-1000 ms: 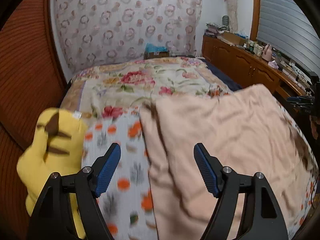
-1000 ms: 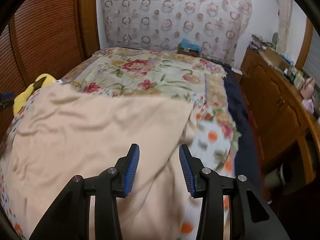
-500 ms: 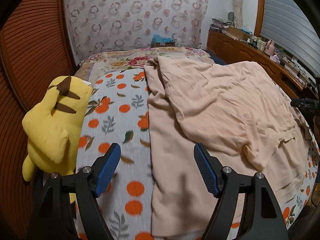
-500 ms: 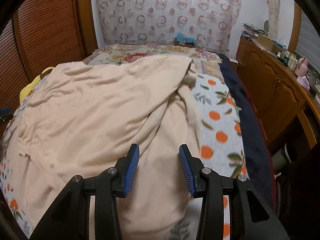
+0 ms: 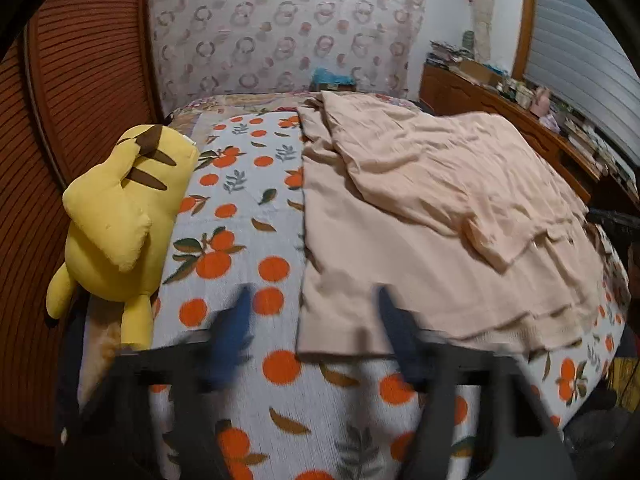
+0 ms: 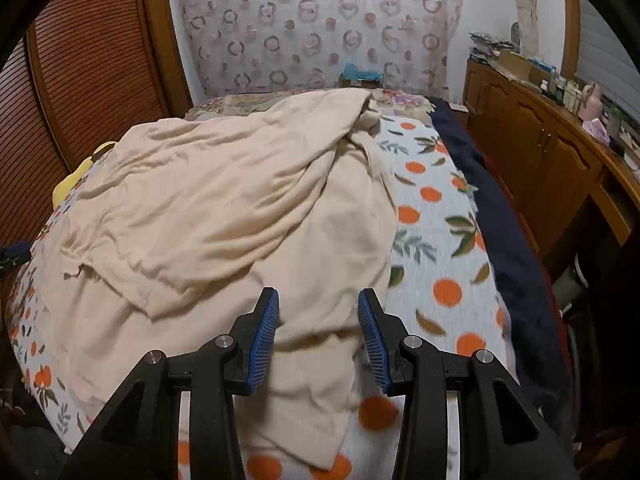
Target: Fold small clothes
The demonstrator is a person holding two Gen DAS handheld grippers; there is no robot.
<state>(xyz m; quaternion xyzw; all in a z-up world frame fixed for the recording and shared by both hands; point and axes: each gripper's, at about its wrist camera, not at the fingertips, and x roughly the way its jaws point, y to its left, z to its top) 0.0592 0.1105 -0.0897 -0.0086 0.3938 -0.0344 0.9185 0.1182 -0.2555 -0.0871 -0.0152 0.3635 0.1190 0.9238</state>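
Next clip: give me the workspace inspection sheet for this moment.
Surface: bed cover with orange-fruit print, mostly bare on its left side.
Job's things: peach garment, spread out, rumpled, top layer folded over.
Clutter: yellow plush toy at the bed's left edge.
Grippers: left claw blurred, jaws closing, hem corner between them, no grip visible; right claw open above the garment's near edge.
Cables: nothing seen.
Surroundings: patterned curtain, wooden cabinet with items on top, slatted wooden door.
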